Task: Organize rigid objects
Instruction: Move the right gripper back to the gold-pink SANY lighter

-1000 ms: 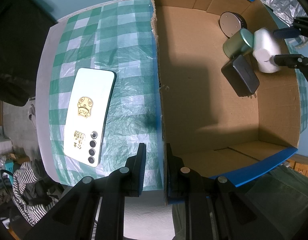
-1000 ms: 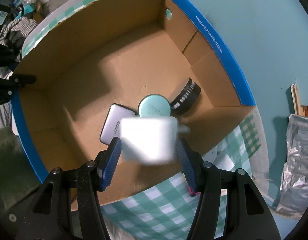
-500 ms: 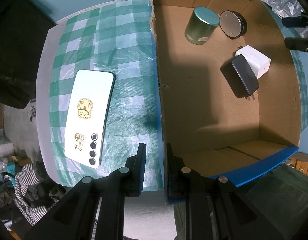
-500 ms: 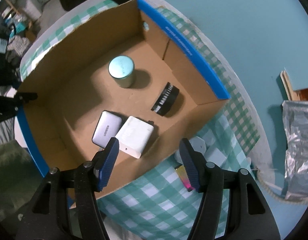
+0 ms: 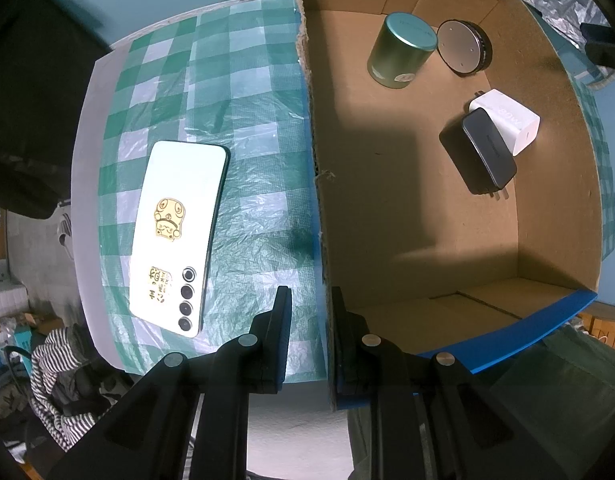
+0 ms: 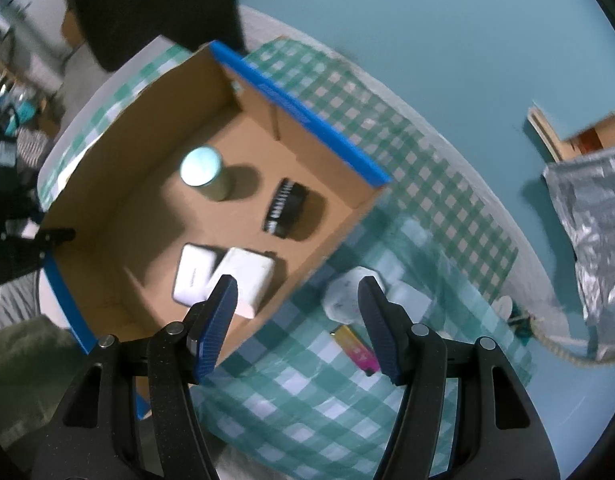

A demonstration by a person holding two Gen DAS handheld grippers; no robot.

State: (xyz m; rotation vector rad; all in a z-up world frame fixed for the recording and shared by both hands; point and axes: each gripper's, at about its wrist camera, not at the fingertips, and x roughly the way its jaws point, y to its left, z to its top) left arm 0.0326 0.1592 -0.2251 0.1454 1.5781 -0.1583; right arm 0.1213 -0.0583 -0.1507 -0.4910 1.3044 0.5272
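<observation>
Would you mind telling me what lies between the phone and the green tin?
In the left wrist view, the cardboard box's side wall and checked tablecloth separate the phone from the green tin.

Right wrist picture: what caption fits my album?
Open right gripper above checkered cloth beside cardboard box holding chargers, tin.

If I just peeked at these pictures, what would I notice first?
Probably the big cardboard box with blue edges, holding a green tin, a round black disc, and a white charger right beside a dark one. Next, the white phone with gold cartoon stickers, lying outside the box on the green checked cloth. The left tool grips the box wall.
</observation>
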